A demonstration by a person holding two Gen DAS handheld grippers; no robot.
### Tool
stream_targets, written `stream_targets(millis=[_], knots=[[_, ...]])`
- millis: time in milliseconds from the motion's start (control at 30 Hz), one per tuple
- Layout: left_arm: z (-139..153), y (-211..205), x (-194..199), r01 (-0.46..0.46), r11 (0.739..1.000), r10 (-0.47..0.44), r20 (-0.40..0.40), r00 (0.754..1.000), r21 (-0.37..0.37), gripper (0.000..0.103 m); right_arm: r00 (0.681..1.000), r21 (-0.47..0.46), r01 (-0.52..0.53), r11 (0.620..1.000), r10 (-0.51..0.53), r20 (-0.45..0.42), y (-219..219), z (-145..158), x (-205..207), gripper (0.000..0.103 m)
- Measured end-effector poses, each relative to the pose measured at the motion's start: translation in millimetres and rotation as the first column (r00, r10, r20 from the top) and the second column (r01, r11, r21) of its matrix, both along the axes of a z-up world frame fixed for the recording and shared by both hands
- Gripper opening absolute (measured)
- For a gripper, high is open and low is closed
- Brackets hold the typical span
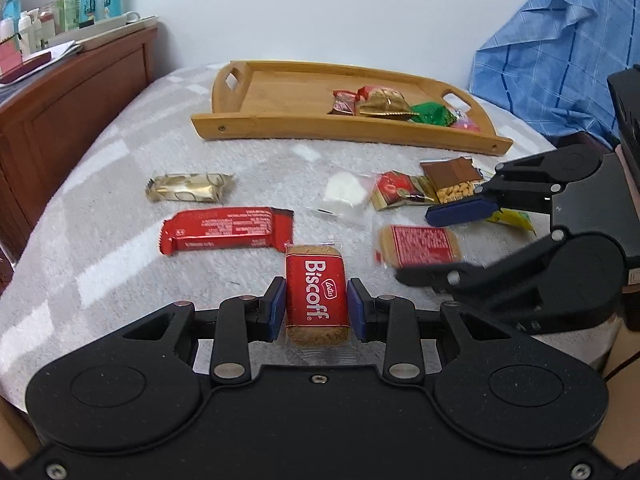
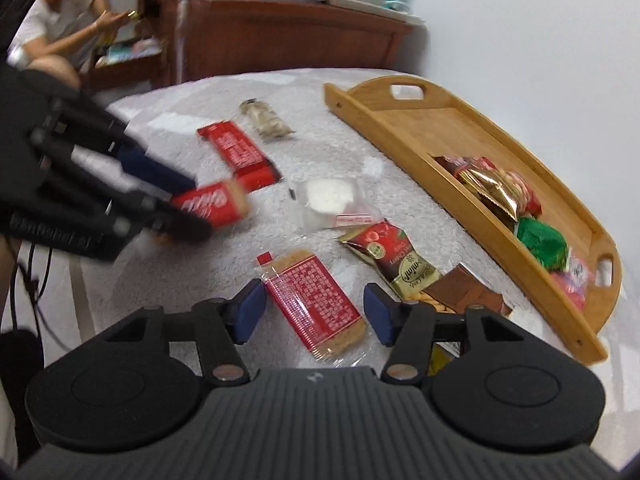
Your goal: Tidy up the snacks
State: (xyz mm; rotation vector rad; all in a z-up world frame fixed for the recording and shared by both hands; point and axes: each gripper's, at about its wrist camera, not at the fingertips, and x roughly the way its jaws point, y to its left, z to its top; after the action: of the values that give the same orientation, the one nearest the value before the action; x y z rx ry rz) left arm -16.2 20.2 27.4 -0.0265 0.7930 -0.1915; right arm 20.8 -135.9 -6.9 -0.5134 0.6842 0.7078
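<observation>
Left gripper (image 1: pixel 316 306) pinches a Biscoff biscuit (image 1: pixel 317 294) by its long sides, blue pads flat against the wrapper. Right gripper (image 2: pixel 315 312) spread wide, its fingers either side of a second biscuit pack (image 2: pixel 316 304) lying label-down on the grey towel (image 1: pixel 100 216); pads not touching it. Around the right gripper: a cherry candy sachet (image 2: pixel 390 258) just beside the far pad, a peanut packet (image 1: pixel 456 180) partly under the fingers, a yellow wrapper (image 1: pixel 514 218) poking out behind. Ahead, a clear bag with white contents (image 1: pixel 344 192). To the left, a long red bar (image 1: pixel 226 229) and a gold-wrapped bar (image 1: pixel 188 188), well apart from each other and from the grippers. Wooden tray (image 1: pixel 280 92) sits at the far side of the towel, handles cut in both ends; snacks already piled at its right end (image 1: pixel 384 106), left half bare wood. Blue checked cloth (image 1: pixel 560 52) crowds the tray's right corner. Wooden cabinet (image 1: pixel 72 92) borders the left edge. Open towel lies between the loose snacks and the tray's near rim.
</observation>
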Motion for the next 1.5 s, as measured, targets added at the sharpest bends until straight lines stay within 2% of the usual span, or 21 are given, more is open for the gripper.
stream_targets(millis=[33,67,100,200,333,433,467,633,667,733,767,800,867,900,933,1133,1233,1267,1333,1400,1500], knots=[[0,-1,0,0.000,1.000,0.000,0.001,1.000,-0.001,0.031,0.999,0.028,0.031,0.999,-0.030,-0.010,-2,-1,0,0.061],[0,-1,1,0.001,1.000,-0.001,0.004,1.000,-0.003,0.031,0.998,0.055,0.062,0.997,-0.060,-0.022,-5,-1,1,0.050],[1,-2,2,0.001,1.000,-0.001,0.007,1.000,-0.004,0.031,0.995,0.079,0.092,0.993,-0.090,-0.029,-8,-2,0,0.044],[4,-4,7,0.001,1.000,-0.001,0.021,1.000,-0.008,0.031,0.980,0.136,0.198,0.971,-0.197,-0.024,-12,-3,-6,0.037],[8,-7,12,0.000,1.000,0.001,0.039,0.999,-0.006,0.031,0.952,0.214,0.304,0.928,-0.304,-0.036,-19,1,-11,0.038],[9,-9,16,-0.001,1.000,0.001,0.046,0.999,-0.004,0.031,0.939,0.248,0.343,0.906,-0.332,-0.086,-24,-1,-6,0.043],[9,-9,17,-0.001,1.000,0.002,0.047,0.999,-0.003,0.031,0.936,0.259,0.352,0.899,-0.340,-0.092,-25,-3,-5,0.053],[8,-11,19,-0.009,1.000,0.009,0.044,0.999,0.001,0.031,0.935,0.261,0.353,0.898,-0.350,-0.058,-21,-8,-1,0.055],[7,-11,19,-0.010,1.000,0.010,0.043,0.999,0.002,0.031,0.936,0.254,0.349,0.902,-0.349,-0.048,-19,-10,-2,0.040],[7,-12,19,-0.014,1.000,0.014,0.044,0.999,0.003,0.031,0.933,0.252,0.355,0.900,-0.360,-0.031,-16,-11,-6,0.028],[9,-12,18,-0.016,1.000,0.016,0.047,0.999,0.002,0.031,0.929,0.249,0.362,0.898,-0.370,-0.019,-14,-11,-8,0.012],[11,-12,17,-0.016,1.000,0.016,0.054,0.998,0.003,0.031,0.925,0.251,0.371,0.894,-0.381,-0.012,-13,-10,-9,0.010],[17,-13,15,-0.014,1.000,0.013,0.075,0.997,0.002,0.030,0.916,0.281,0.389,0.877,-0.402,-0.010,-15,-6,-12,0.010],[21,-14,15,-0.011,1.000,0.011,0.087,0.996,0.000,0.017,0.913,0.300,0.391,0.870,-0.408,-0.007,-17,-3,-13,0.009],[24,-14,15,-0.007,1.000,0.007,0.097,0.995,-0.003,0.013,0.912,0.320,0.389,0.864,-0.410,-0.002,-18,1,-15,0.009],[31,-16,24,-0.019,1.000,0.019,0.110,0.994,-0.005,0.014,0.894,0.414,0.401,0.817,-0.447,0.016,-30,21,-10,0.009],[27,-16,20,-0.018,1.000,0.018,0.098,0.995,0.001,0.015,0.884,0.412,0.425,0.806,-0.467,0.003,-35,21,-2,0.010],[25,-17,18,-0.010,1.000,0.009,0.094,0.996,0.013,0.019,0.882,0.406,0.433,0.805,-0.471,-0.006,-36,19,-1,0.016],[21,-16,11,0.003,1.000,-0.005,0.081,0.997,0.031,0.028,0.883,0.400,0.432,0.808,-0.469,-0.006,-39,18,-3,0.036],[17,-14,5,0.005,1.000,-0.007,0.070,0.998,0.031,0.041,0.889,0.381,0.422,0.822,-0.458,0.002,-41,15,-10,0.053],[11,-14,1,0.002,1.000,-0.004,0.048,0.999,0.029,0.043,0.887,0.373,0.430,0.822,-0.462,-0.005,-44,13,-20,0.059]])
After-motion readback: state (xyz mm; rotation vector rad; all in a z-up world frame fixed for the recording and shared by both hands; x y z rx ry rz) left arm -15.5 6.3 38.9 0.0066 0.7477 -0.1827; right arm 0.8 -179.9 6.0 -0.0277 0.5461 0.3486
